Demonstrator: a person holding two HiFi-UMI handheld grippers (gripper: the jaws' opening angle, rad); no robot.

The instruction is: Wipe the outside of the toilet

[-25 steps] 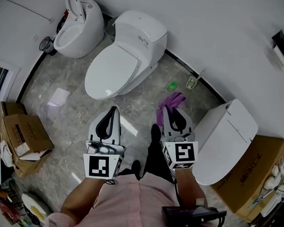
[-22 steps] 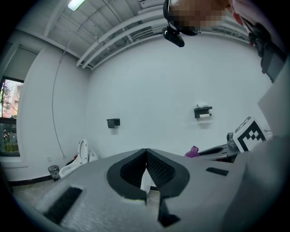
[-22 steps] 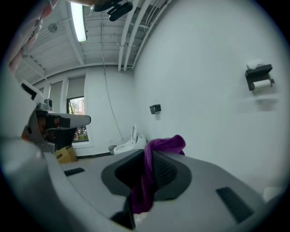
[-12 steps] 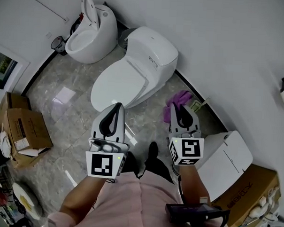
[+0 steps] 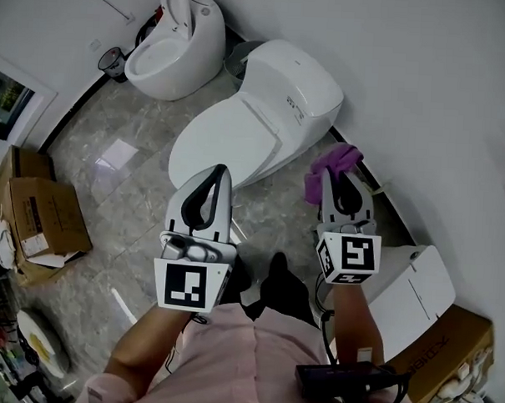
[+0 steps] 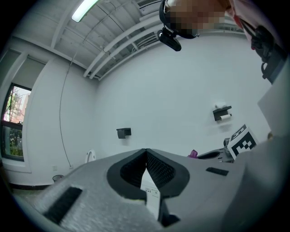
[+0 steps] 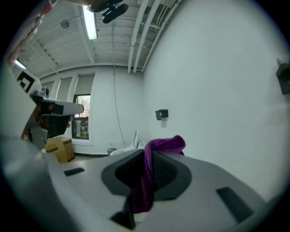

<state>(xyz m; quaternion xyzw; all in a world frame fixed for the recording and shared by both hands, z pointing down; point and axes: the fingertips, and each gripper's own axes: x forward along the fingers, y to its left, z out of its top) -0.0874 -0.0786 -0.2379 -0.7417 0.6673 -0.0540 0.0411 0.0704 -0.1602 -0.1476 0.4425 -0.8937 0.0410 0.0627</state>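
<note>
**Desk:** What's the room on your feed?

**Me:** Grey marbled floor [image 5: 113, 149] under a bare white wall [image 5: 425, 79]. I'm looking steeply down. The toilet [image 5: 247, 129] stands with its back to that wall and its lid shut, ahead of both tools. A second toilet [image 5: 180, 39] with its lid up stands further along the wall to the left. A third one [image 5: 407, 295] is low on my right. There are cardboard boxes [image 5: 39, 220] at the left edge.

**Desk:** What is the right tool doing?

**Me:** My right tool [image 5: 337, 171] is clamped on a purple cloth [image 5: 334, 158]. In the right gripper view the cloth bunches above the tips and trails down between the jaws. From the head view it hangs just beside the toilet's tank end, near the foot of the wall, with floor showing between cloth and porcelain.

**Desk:** And the left?

**Me:** My left tool [image 5: 223, 172] has its jaws pressed together at the tips and grips nothing. It is raised over the floor just in front of the bowl and is not touching it. A white sliver with small print shows in the gap behind the tips, and I can't tell what it is.
</note>
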